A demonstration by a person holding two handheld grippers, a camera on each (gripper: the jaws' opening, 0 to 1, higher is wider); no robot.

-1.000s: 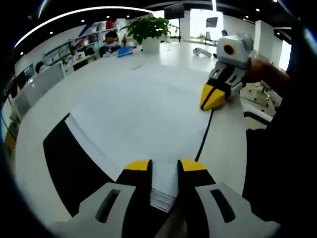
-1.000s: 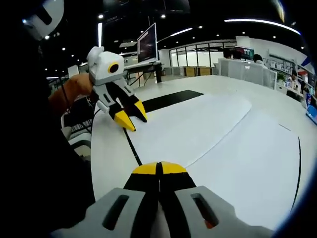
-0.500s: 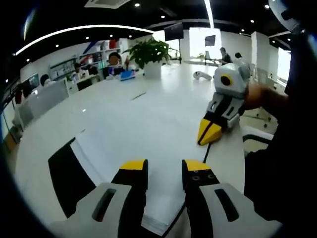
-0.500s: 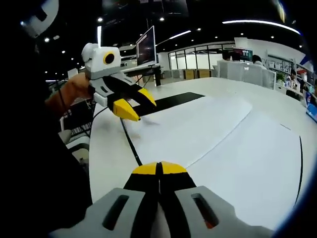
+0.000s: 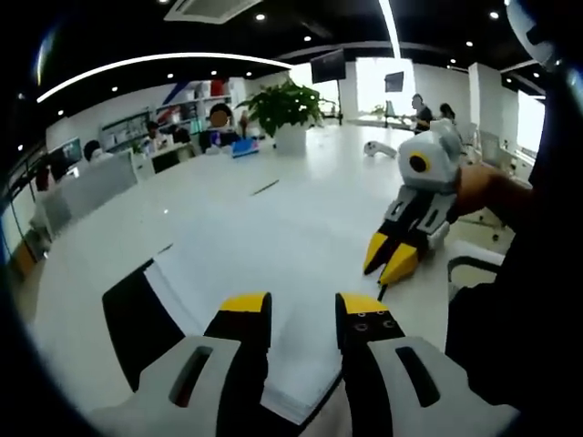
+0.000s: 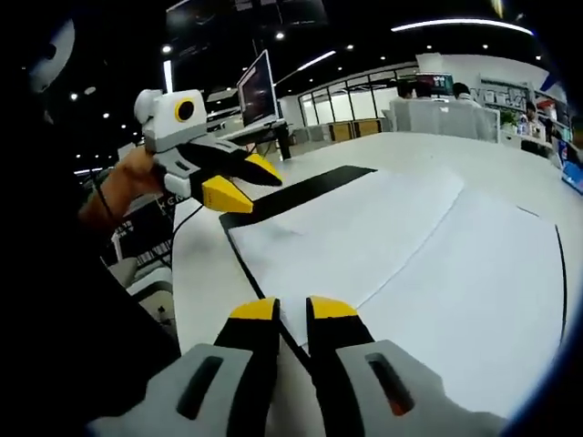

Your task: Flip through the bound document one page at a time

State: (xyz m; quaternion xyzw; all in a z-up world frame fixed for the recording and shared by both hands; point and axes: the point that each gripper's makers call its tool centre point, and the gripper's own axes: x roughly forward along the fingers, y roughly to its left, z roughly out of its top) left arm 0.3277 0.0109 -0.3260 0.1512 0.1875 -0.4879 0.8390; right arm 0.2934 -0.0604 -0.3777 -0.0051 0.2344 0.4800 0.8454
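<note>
The bound document [image 5: 260,250] lies open on the white table [image 5: 310,173], white pages up, its black cover [image 5: 137,314] showing at the left. My left gripper [image 5: 303,309] is open over the near edge of the pages. The right gripper [image 5: 389,261], held in a hand, hovers at the document's right edge with its yellow tips slightly apart. In the right gripper view my right gripper [image 6: 293,311] is open above the document's [image 6: 364,228] dark edge, nothing between its jaws. The left gripper [image 6: 246,180] hangs open above the page near the black cover [image 6: 305,185].
A potted plant [image 5: 284,105] and a small white device [image 5: 378,148] stand at the table's far end, with a dark pen-like object [image 5: 266,187] nearer. People sit at desks beyond. A monitor [image 6: 257,86] stands behind the left gripper. A chair [image 5: 474,266] is by the table's edge.
My right gripper's jaws were shut and now stand open. The left gripper has lifted off the page and hangs above it. Both cameras have risen a little.
</note>
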